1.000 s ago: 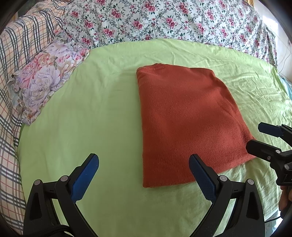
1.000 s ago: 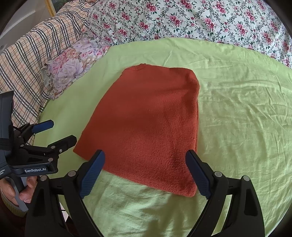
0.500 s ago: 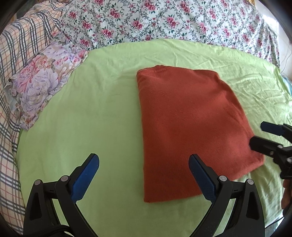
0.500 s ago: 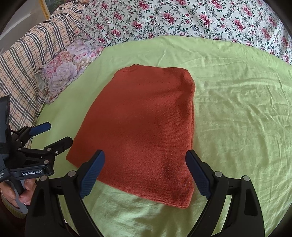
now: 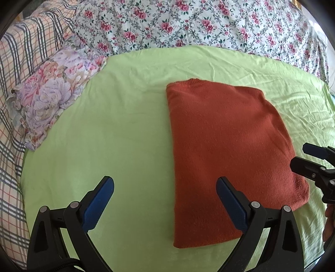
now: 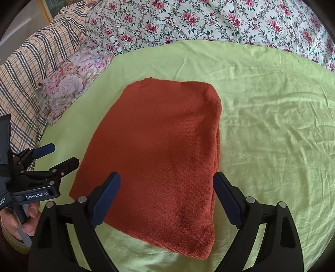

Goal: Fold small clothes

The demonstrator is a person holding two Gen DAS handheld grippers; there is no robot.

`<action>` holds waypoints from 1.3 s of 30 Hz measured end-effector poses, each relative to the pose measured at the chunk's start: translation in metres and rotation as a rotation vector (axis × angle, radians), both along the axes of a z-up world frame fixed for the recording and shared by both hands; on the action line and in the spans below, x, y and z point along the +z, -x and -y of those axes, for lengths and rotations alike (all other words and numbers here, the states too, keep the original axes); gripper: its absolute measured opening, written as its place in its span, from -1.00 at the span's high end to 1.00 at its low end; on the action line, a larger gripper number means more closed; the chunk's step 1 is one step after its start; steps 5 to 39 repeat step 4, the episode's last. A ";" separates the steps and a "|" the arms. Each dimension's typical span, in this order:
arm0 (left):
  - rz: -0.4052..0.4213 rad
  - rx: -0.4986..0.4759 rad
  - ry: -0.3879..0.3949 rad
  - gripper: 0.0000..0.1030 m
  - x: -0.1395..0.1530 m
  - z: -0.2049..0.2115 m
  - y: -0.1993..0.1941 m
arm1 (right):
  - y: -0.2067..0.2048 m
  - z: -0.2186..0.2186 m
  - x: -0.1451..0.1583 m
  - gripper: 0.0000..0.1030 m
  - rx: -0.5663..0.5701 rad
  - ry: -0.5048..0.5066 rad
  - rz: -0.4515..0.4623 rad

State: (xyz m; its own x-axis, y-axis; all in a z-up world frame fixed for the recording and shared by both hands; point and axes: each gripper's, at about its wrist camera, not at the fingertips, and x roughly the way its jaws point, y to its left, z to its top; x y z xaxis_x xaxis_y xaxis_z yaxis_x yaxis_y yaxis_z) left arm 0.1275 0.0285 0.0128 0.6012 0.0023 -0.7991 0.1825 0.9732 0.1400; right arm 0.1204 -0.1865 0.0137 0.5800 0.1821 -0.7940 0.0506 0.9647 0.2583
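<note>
One folded rust sweater (image 5: 226, 159) on green sheet (image 5: 117, 129)

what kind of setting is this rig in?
Most likely a home bedroom, working on a bed: a light green sheet as the work surface, a floral pillow at its edge, a floral quilt behind. A folded rust-red knit garment lies on the sheet.

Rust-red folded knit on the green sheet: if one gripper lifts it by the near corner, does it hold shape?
Probably not. The folded knit looks soft and stacked in layers at its right edge, so a corner lift would likely droop and unfold. Its fuzzy texture suggests decent pad grip. Pushing it would likely bunch the green sheet, already wrinkled.
</note>
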 end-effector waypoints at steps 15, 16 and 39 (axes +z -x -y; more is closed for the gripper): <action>0.019 0.009 0.002 -0.91 0.004 0.001 0.001 | -0.007 0.000 -0.003 -0.75 0.002 -0.005 -0.012; 0.019 0.009 0.002 -0.91 0.004 0.001 0.001 | -0.007 0.000 -0.003 -0.75 0.002 -0.005 -0.012; 0.019 0.009 0.002 -0.91 0.004 0.001 0.001 | -0.007 0.000 -0.003 -0.75 0.002 -0.005 -0.012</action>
